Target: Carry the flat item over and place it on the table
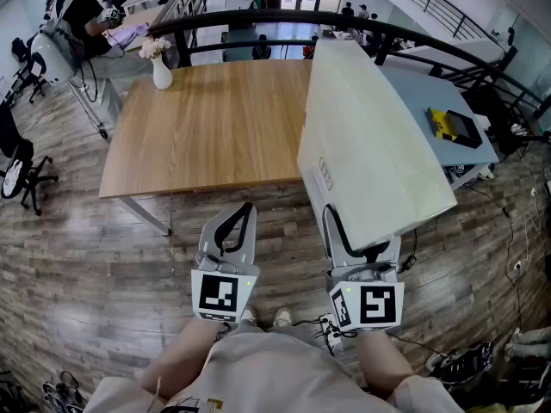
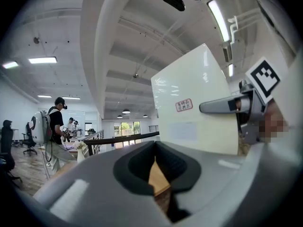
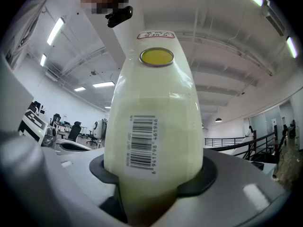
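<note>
the box (image 1: 370, 136) is held by the right claw (image 3: 154, 174) alone, which is clenched on the box's near, narrow end. both pads are pressed against its broad faces, beside the barcode label. it is likely gripped at that end so that the rest of the long body is thrust forward and upward, away from the person, leaving the far end free to be lowered first. in the right gripper view the box is seen rising straight out from between the jaws and filling the middle of the frame. so the box lies within the claw at its base and well beyond the claw for the rest of its length. nothing under the box is touched: it is carried in the air, and in the head view its far part is seen across the right edge of the table (image 1: 207, 127), near the near right corner. whether it is truly above the top cannot be told. the left claw (image 1: 239, 222) is closed with nothing in it and is held low, short of the table's near edge, probably so that the path is left clear. the table top is largely bare, apart from a vase (image 1: 161, 71) at the far left corner, so ample room for the box is judged to be offered.
</note>
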`<state>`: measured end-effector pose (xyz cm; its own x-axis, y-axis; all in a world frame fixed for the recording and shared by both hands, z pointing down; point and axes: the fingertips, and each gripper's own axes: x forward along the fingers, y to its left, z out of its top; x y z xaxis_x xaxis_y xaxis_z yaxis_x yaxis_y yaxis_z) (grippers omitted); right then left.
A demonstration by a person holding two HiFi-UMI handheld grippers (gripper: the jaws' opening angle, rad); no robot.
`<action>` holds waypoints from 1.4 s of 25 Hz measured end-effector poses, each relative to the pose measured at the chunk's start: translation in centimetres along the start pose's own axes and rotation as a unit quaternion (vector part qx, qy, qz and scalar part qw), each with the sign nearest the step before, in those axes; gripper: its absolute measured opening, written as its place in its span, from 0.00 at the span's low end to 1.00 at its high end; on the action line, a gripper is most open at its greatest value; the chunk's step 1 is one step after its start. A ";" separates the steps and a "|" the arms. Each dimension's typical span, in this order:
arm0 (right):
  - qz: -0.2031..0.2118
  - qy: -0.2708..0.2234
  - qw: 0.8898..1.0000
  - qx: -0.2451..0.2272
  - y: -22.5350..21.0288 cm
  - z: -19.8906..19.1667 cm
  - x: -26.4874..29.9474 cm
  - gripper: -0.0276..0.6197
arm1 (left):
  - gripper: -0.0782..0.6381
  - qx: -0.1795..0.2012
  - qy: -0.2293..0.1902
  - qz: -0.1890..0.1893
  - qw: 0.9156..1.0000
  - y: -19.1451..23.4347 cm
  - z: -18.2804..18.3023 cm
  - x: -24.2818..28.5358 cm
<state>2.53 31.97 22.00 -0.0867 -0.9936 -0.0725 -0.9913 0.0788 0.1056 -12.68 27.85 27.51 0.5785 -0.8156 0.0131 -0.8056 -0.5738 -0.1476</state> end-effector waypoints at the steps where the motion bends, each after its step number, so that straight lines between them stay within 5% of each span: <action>1: 0.001 0.000 1.000 -0.001 0.1 0.0 -0.1 0.51 | 0.11 0.000 0.000 0.000 1.000 -0.1 0.0 -0.1; 21: 0.015 0.018 1.000 0.019 -2.8 -1.7 -2.1 0.52 | 0.11 -0.002 0.013 0.000 1.000 -3.3 0.0 0.5; 35: 0.038 0.025 0.998 0.050 -9.5 -4.4 -4.2 0.52 | 0.11 0.015 0.025 0.016 0.999 -9.2 0.5 3.0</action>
<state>12.72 35.00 25.67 -0.1599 -0.9869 -0.0190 -0.9871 0.1598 0.0083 -3.49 30.66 28.45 0.5447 -0.8367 0.0572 -0.8189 -0.5453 -0.1791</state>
